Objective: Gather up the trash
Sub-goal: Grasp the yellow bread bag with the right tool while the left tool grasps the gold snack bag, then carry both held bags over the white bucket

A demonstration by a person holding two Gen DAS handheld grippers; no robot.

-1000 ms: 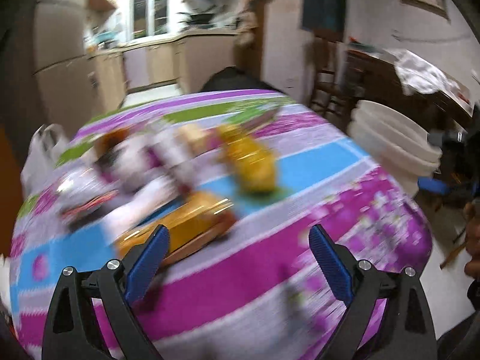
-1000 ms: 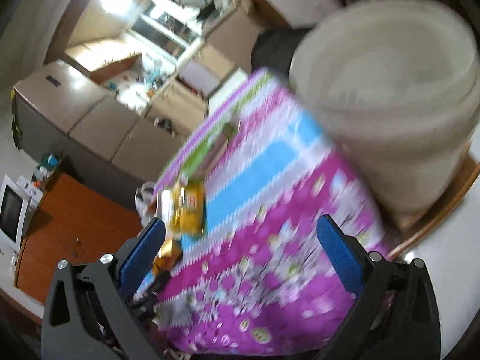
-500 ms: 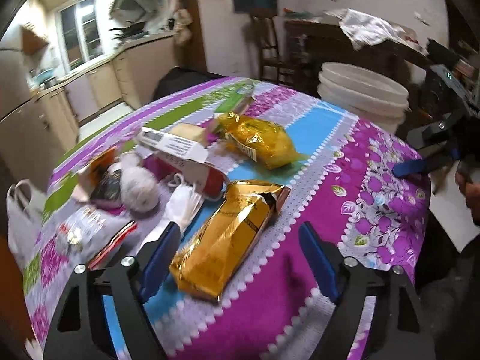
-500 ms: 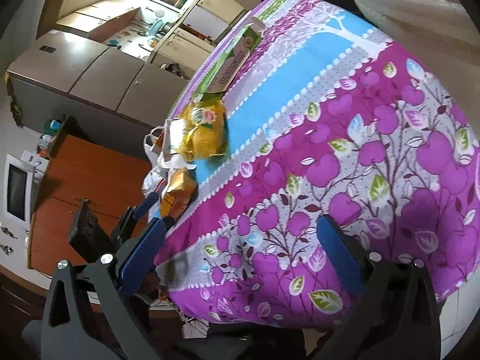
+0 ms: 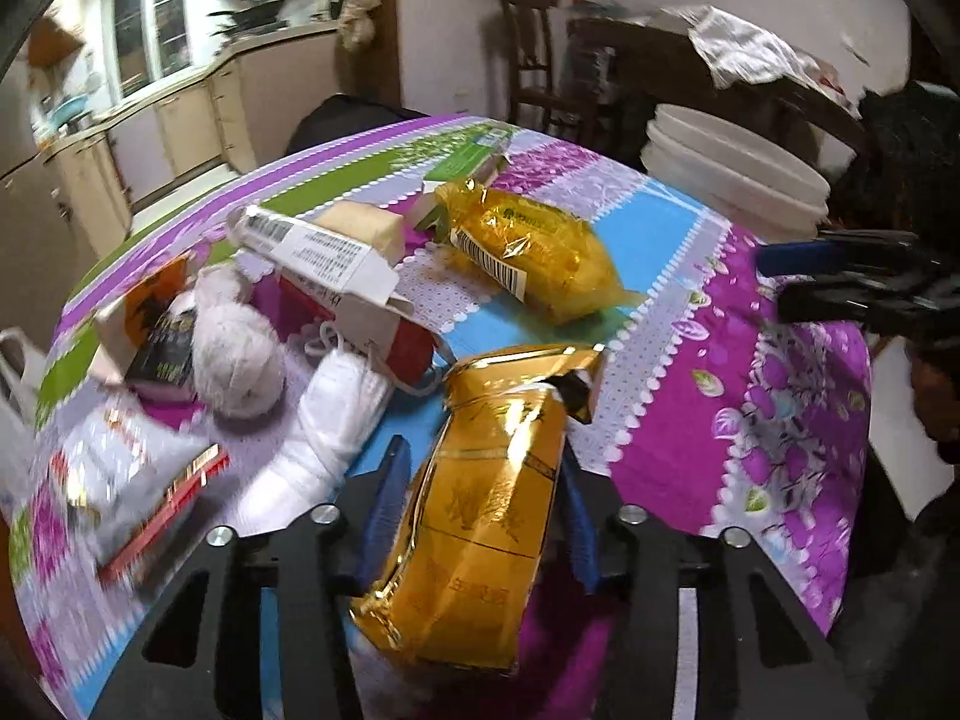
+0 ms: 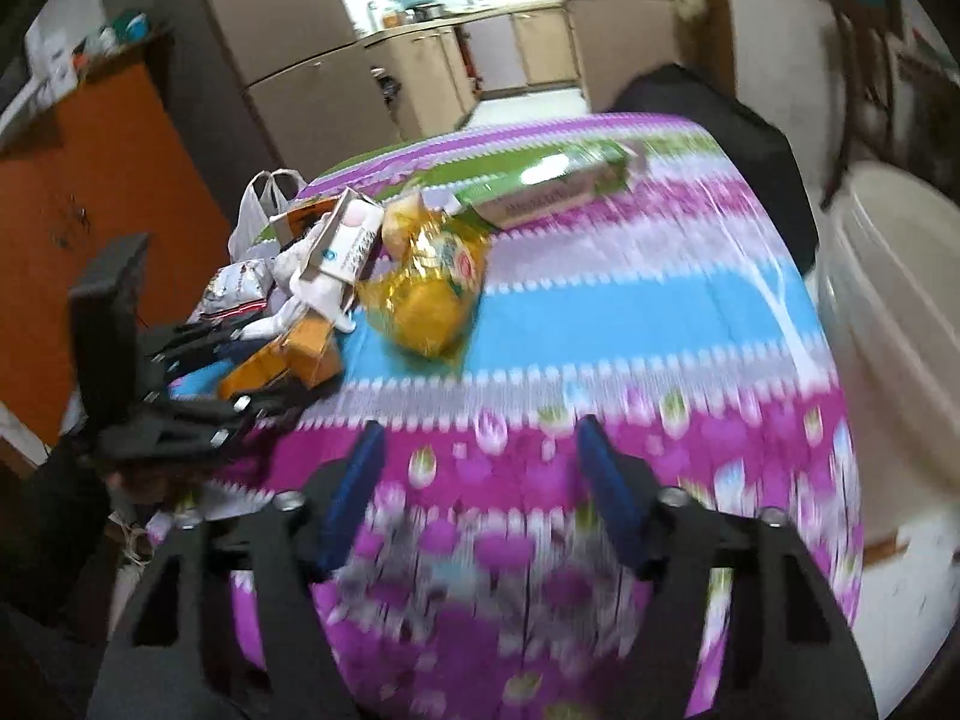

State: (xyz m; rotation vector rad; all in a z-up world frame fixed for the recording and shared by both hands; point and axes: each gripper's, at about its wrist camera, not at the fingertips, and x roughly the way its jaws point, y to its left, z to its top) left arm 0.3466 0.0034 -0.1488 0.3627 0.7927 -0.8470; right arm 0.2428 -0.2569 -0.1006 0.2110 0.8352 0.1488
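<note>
The left gripper [image 5: 480,480], its jaws just closing, pinches a gold foil bag [image 5: 486,516] lying at the near edge of the counter [image 5: 690,432]. The right gripper [image 6: 486,468] hovers over the purple cloth, jaws just narrowed but still apart with nothing between them. A yellow packet [image 5: 534,252], white box [image 5: 324,252] and green carton [image 6: 540,186] lie beyond; a white bucket [image 5: 738,174] stands beside the counter.

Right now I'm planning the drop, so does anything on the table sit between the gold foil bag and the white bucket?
Nothing visible. The gold foil bag sits between the left claw's closing jaws; only bare purple floral tablecloth lies toward the white plastic bucket.
</note>
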